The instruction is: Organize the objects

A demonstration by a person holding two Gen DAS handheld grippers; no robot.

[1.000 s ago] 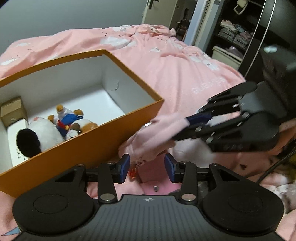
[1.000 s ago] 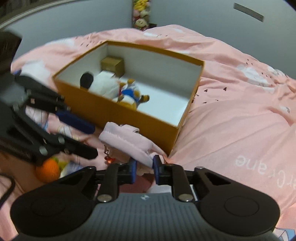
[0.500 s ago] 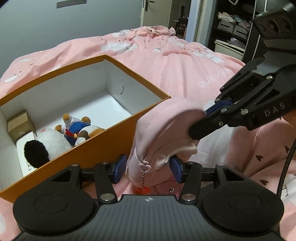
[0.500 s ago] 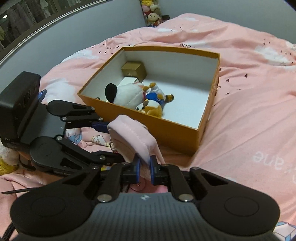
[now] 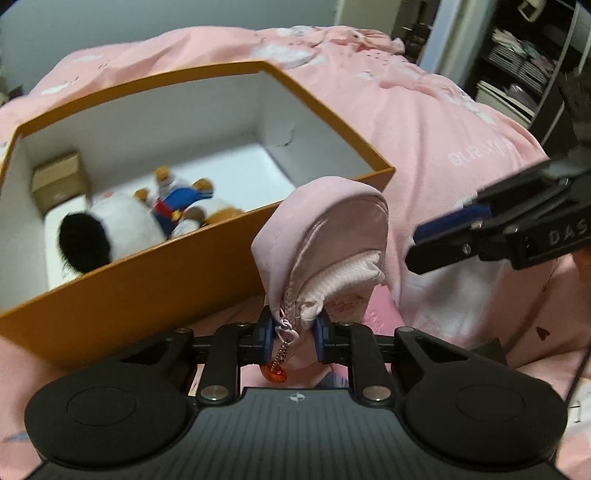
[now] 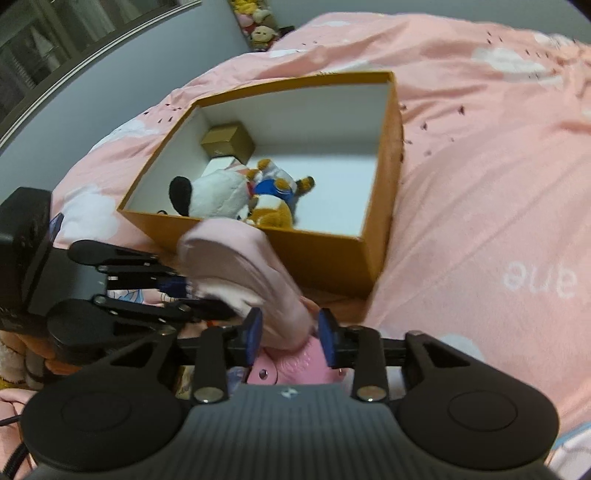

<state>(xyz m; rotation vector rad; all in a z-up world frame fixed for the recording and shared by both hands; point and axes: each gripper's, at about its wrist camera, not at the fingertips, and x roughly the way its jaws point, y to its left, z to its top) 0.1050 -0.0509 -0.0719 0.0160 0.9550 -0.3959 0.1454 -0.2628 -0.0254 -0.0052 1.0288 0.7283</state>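
A soft pink zip pouch (image 5: 325,236) with a red charm on a chain stands up in front of the orange box (image 5: 155,273). My left gripper (image 5: 293,338) is shut on the pouch's lower end. My right gripper (image 6: 290,338) is open, its pads (image 6: 254,334) either side of the pouch (image 6: 243,266) and apart from it. In the left wrist view the right gripper (image 5: 480,236) sits off to the right, clear of the pouch. The box (image 6: 332,258) holds a white plush with a black ear (image 6: 214,195), a small duck plush (image 6: 277,184) and a brown carton (image 6: 229,142).
The box rests on a pink bedspread (image 6: 480,166). Shelves with folded clothes (image 5: 517,70) stand at the far right. More plush toys (image 6: 258,29) sit by the wall beyond the bed. A pink item (image 6: 291,365) lies under my right gripper.
My left gripper has closed on the pouch. My right gripper has opened, let go and drawn back from it. Both views have moved closer to the box.
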